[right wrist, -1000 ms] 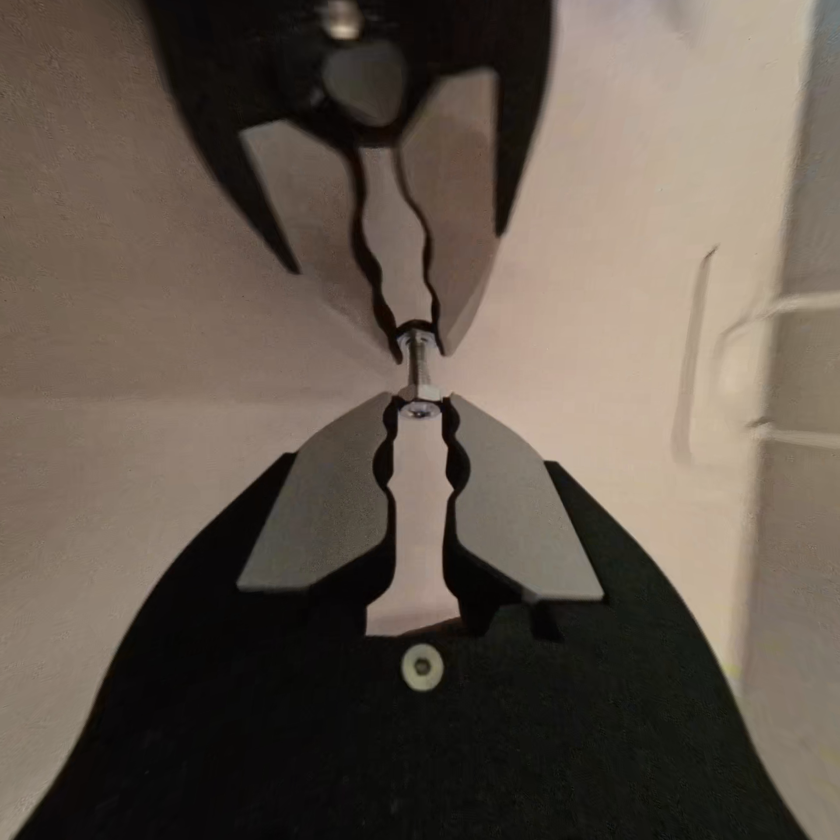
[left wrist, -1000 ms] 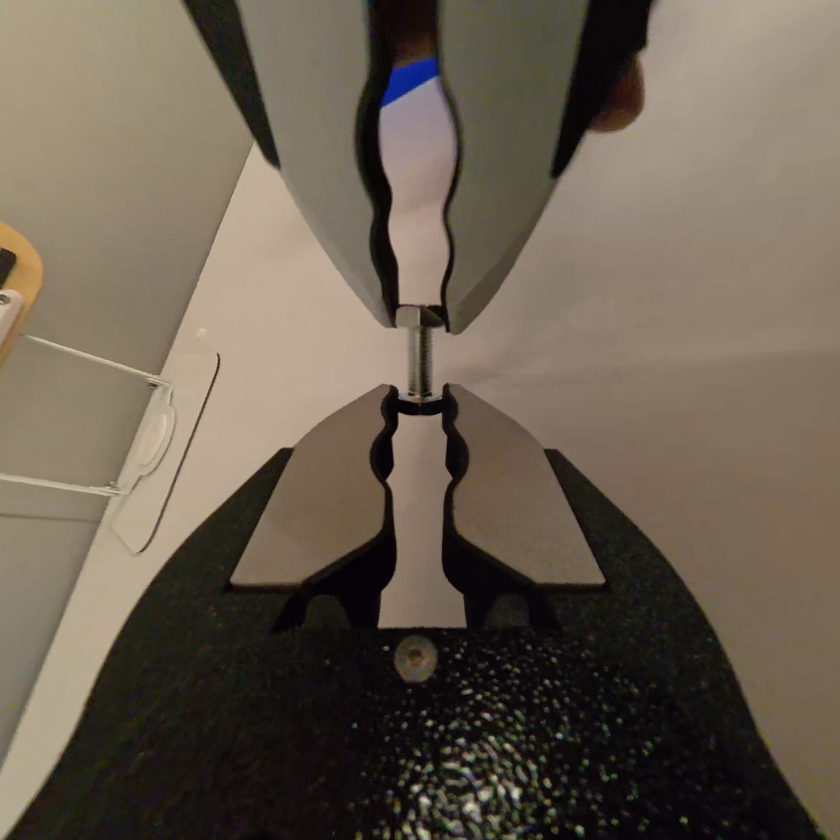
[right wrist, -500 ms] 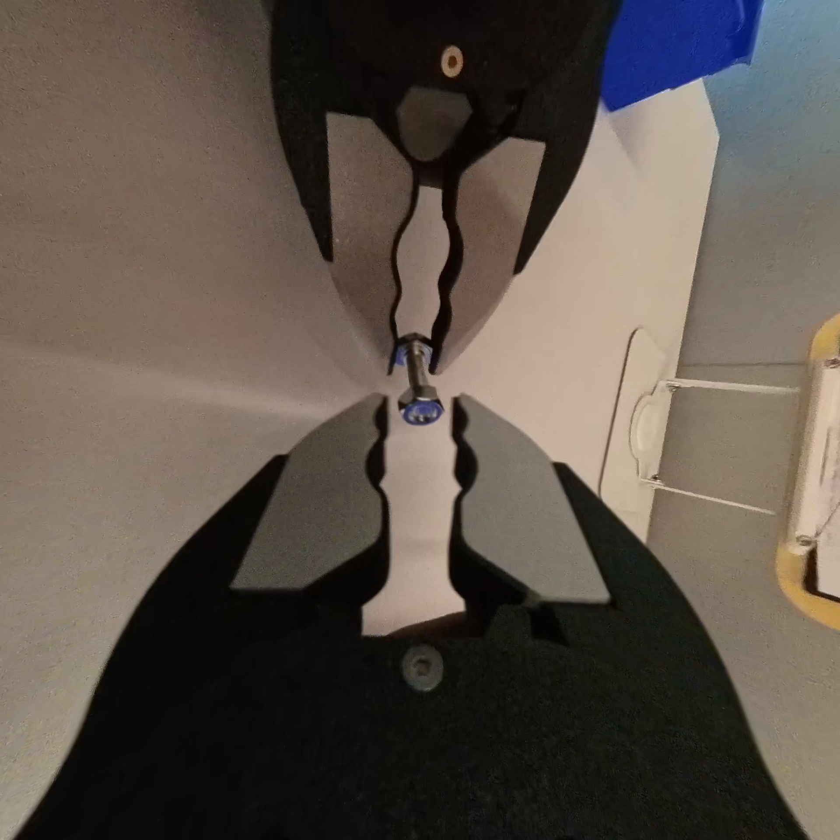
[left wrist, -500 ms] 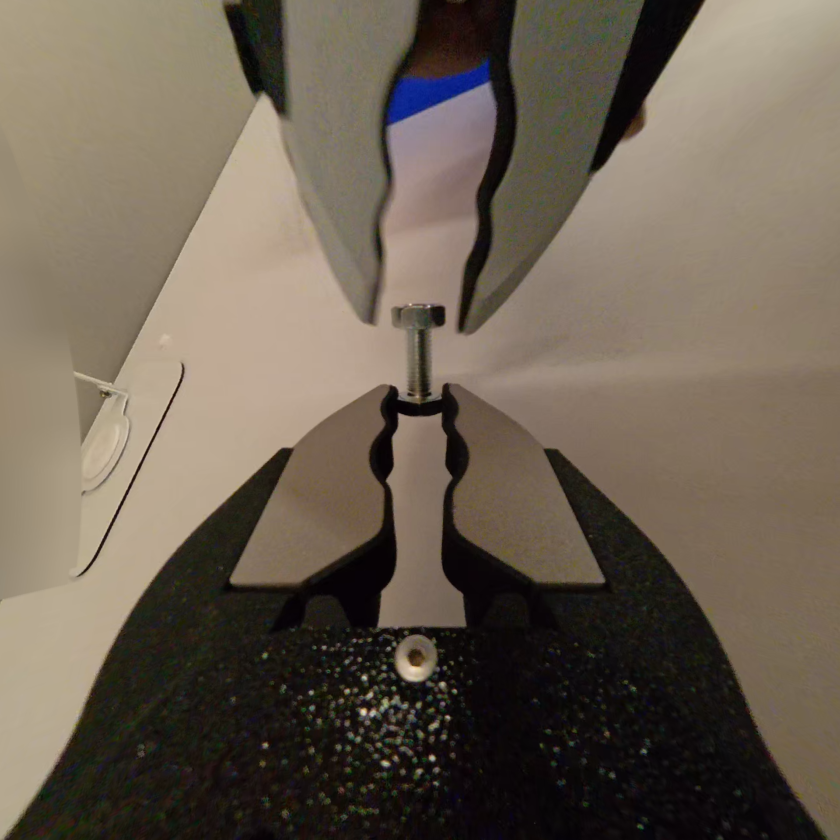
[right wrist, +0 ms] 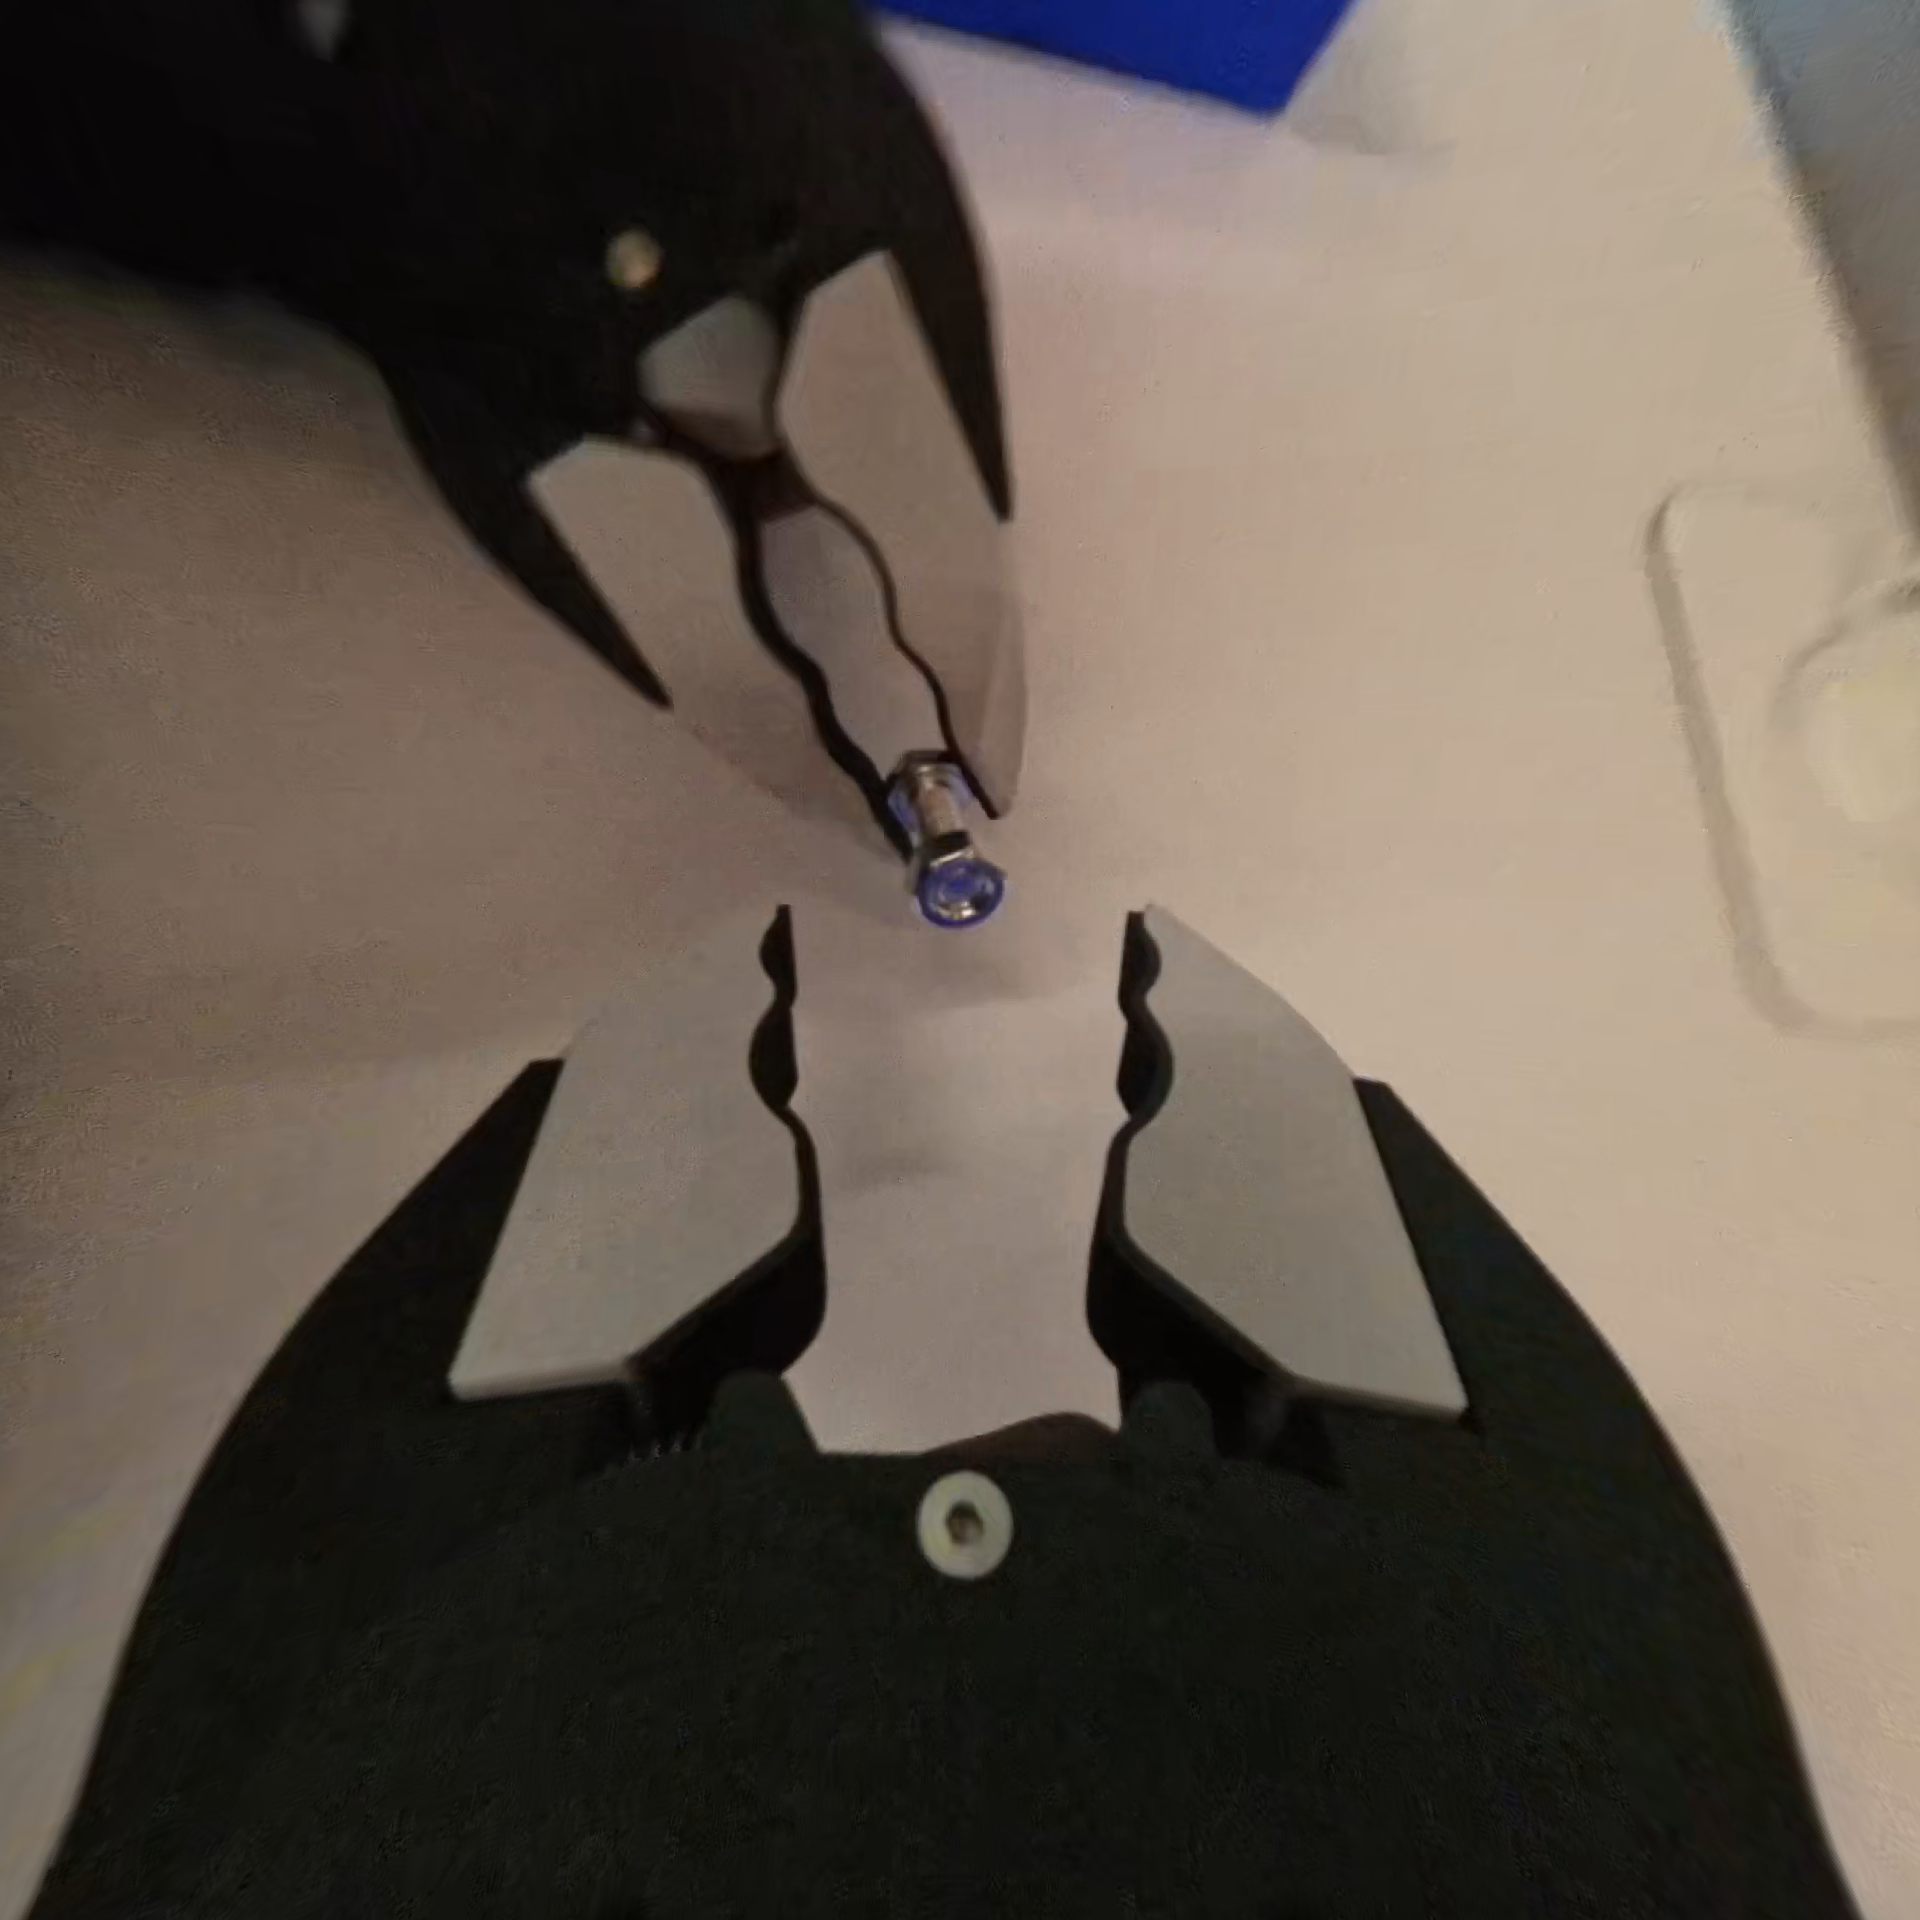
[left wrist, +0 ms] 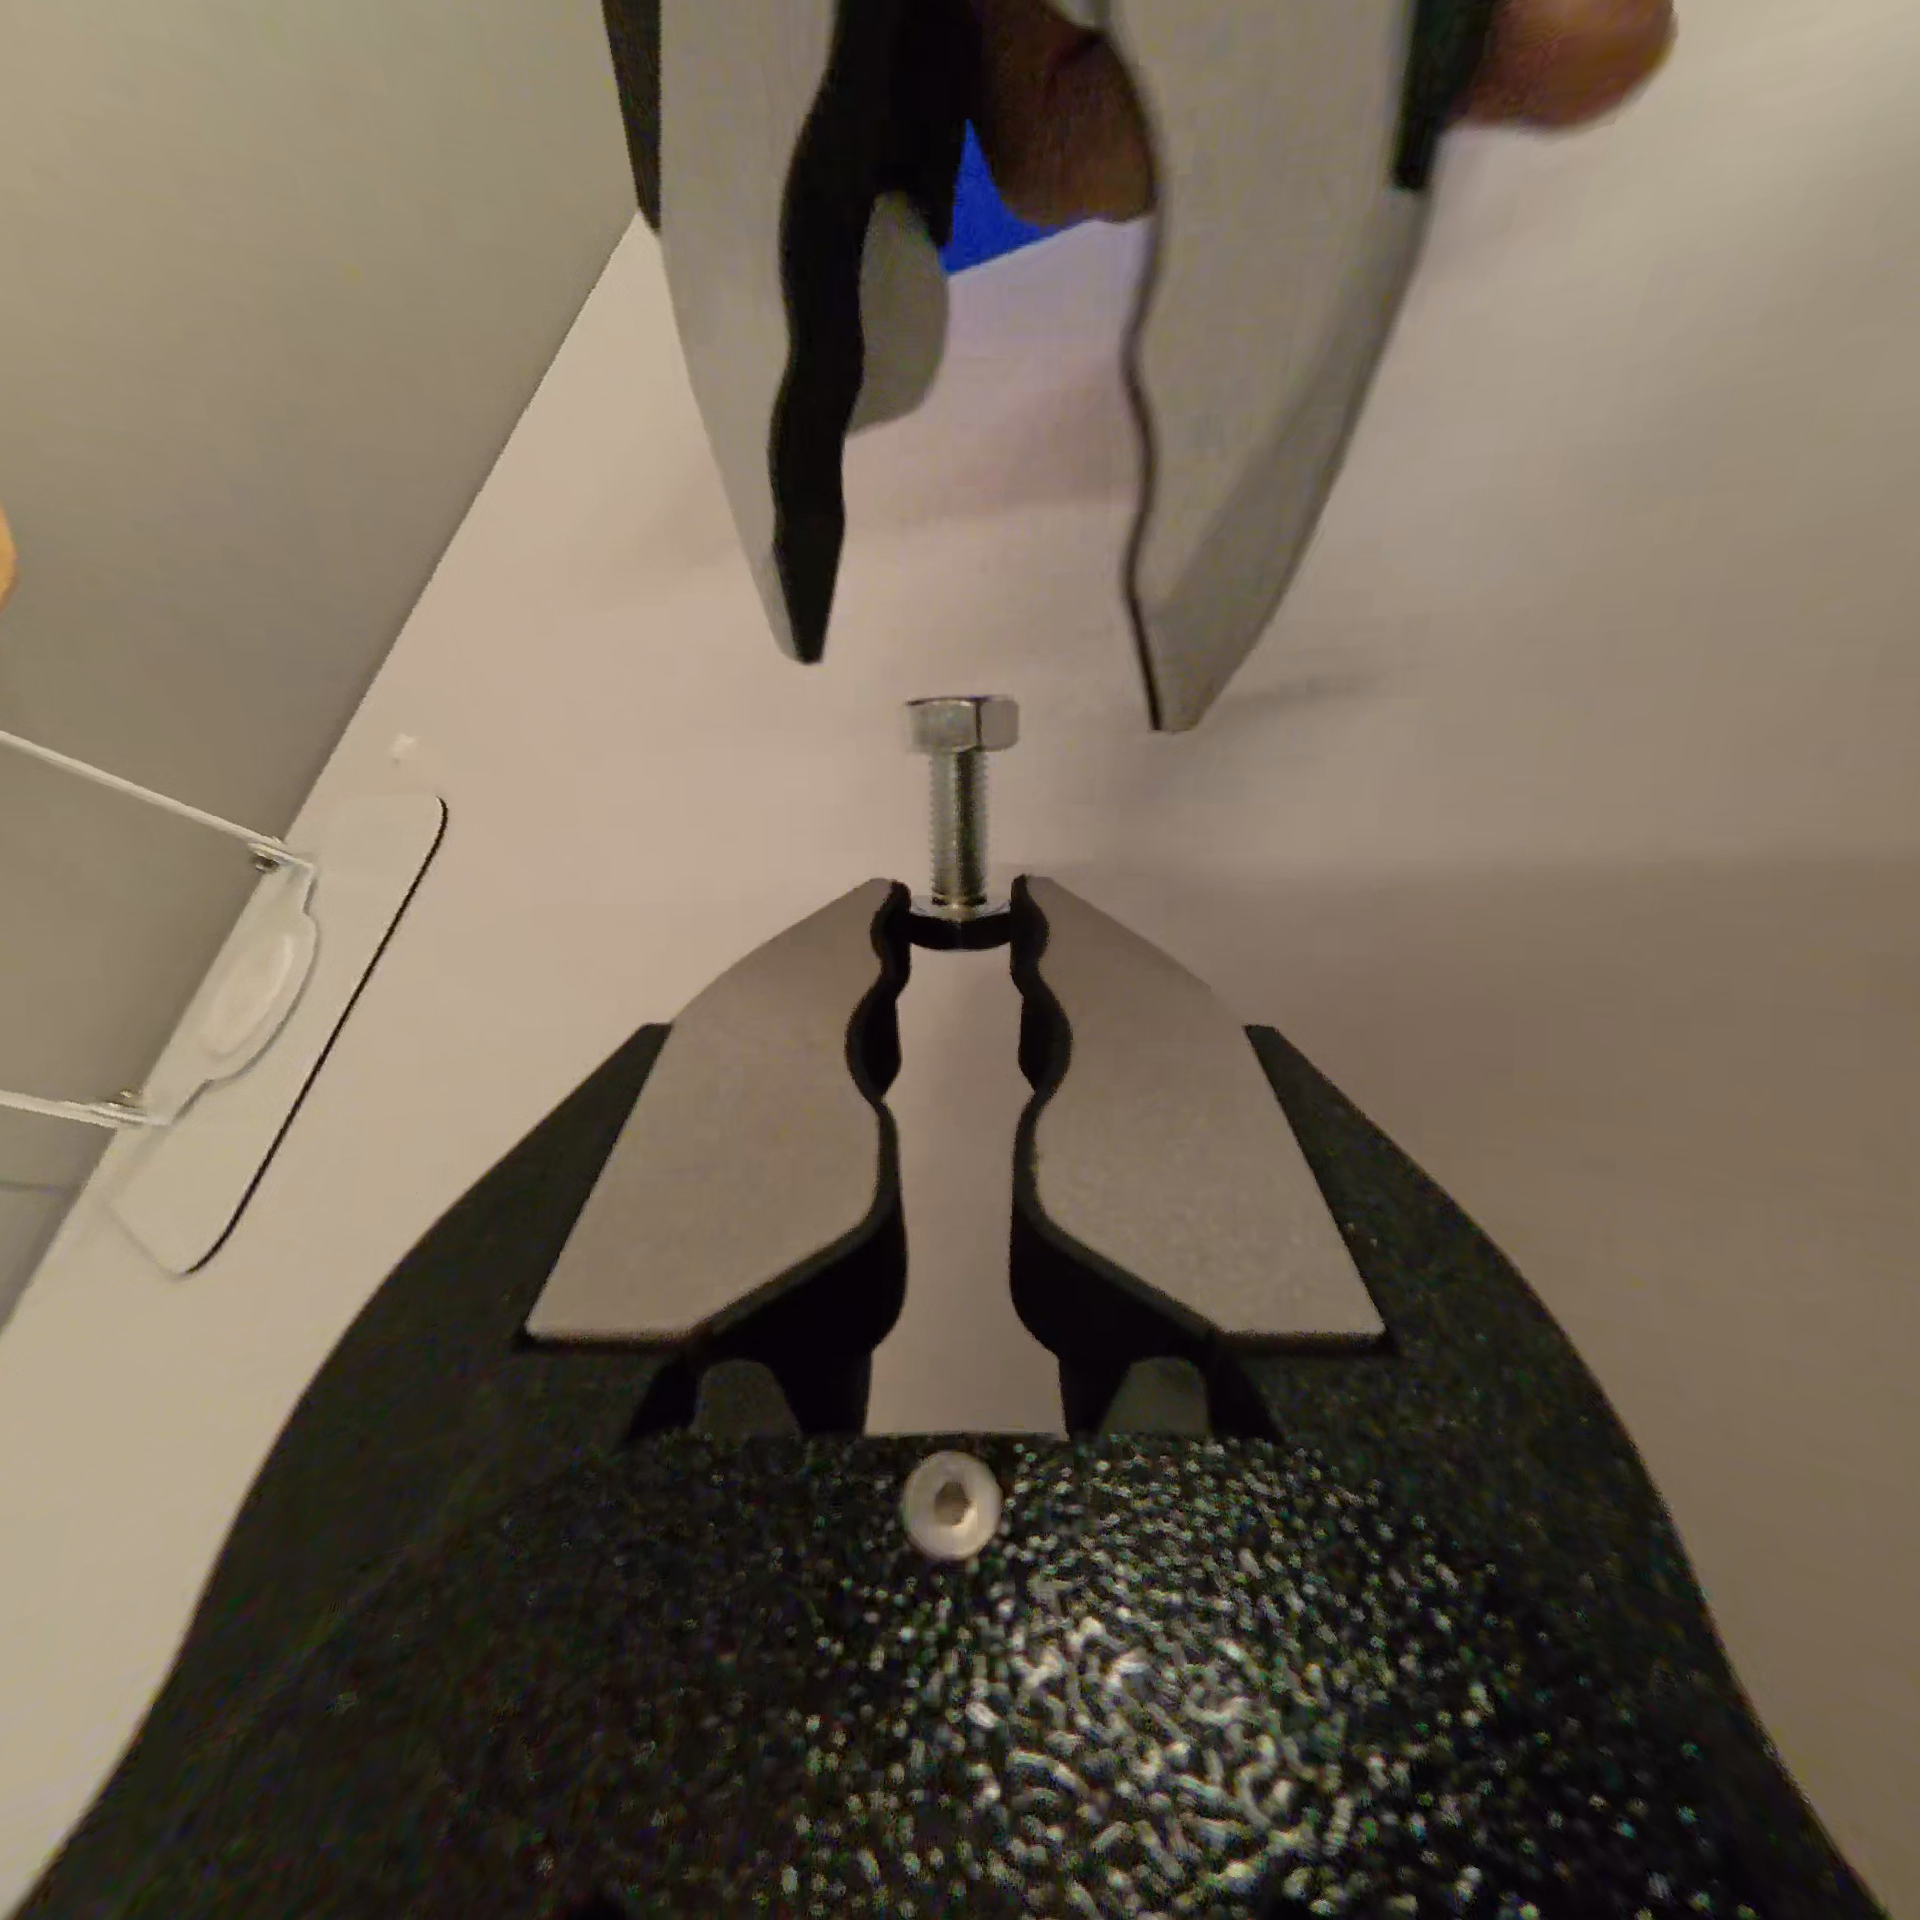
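Note:
My left gripper (left wrist: 954,891) is shut on a hex nut (left wrist: 956,923) at its fingertips. A silver bolt (left wrist: 959,821) is threaded into the nut and sticks out straight ahead, its hex head (left wrist: 961,724) free. My right gripper (left wrist: 987,681) faces it from above, open wide, with its tips on either side of the bolt head and not touching it. In the right wrist view my right gripper (right wrist: 956,920) is open and empty. Just beyond it, the left gripper (right wrist: 940,808) holds the nut (right wrist: 920,777) and the bolt (right wrist: 951,862).
A white tabletop (left wrist: 1558,623) lies under both grippers. A clear plastic stand (left wrist: 239,997) sits at its left edge, by a grey wall (left wrist: 208,312); it shows blurred in the right wrist view (right wrist: 1818,727). A blue object (right wrist: 1091,42) lies farther off. A person's hand (left wrist: 1548,62) holds the right gripper.
My right gripper was shut on the bolt head. It let go, opened wide and drew back a little. My left gripper kept its hold on the nut with the bolt.

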Motion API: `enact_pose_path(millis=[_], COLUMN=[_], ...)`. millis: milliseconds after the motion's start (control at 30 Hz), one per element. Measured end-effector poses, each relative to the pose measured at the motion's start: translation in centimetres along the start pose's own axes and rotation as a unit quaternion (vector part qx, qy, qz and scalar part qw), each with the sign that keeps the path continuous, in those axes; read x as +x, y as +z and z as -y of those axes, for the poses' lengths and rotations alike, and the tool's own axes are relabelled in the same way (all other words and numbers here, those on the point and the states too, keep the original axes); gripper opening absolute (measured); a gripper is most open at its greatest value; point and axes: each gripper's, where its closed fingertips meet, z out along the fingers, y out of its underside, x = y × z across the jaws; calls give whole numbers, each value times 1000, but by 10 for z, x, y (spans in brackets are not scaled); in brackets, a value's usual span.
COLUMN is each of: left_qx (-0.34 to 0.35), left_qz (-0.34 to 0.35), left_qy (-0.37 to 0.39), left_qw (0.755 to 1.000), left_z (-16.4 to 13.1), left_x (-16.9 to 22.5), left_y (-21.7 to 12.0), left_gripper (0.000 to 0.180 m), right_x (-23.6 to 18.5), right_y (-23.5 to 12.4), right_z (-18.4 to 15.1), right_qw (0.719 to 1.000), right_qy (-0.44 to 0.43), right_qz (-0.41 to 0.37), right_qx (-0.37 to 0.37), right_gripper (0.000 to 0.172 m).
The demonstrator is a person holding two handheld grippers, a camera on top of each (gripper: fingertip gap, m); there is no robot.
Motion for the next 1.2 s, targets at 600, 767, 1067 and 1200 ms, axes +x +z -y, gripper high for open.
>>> enact_pose_path(millis=[600, 767, 1067, 1200], left_qx=[19, 39, 28, 56], left_qz=[-9, -32, -14, -24], left_qy=[14, -7, 72, 34], left_qw=[1000, 999, 997, 998], left_z=[4, 8, 10, 17], left_x=[3, 7, 15, 10], left_y=[-2, -2, 1, -4], left_gripper=[18, 18, 18, 18], right_x=[-3, -3, -18, -14], right_y=[-6, -6, 2, -7], right_z=[6, 0, -3, 10], right_qw=[962, 996, 939, 888], right_qy=[244, -87, 306, 401], right_qz=[117, 8, 147, 223], right_qx=[17, -19, -57, 20], right_gripper=[38, 45, 19, 32])
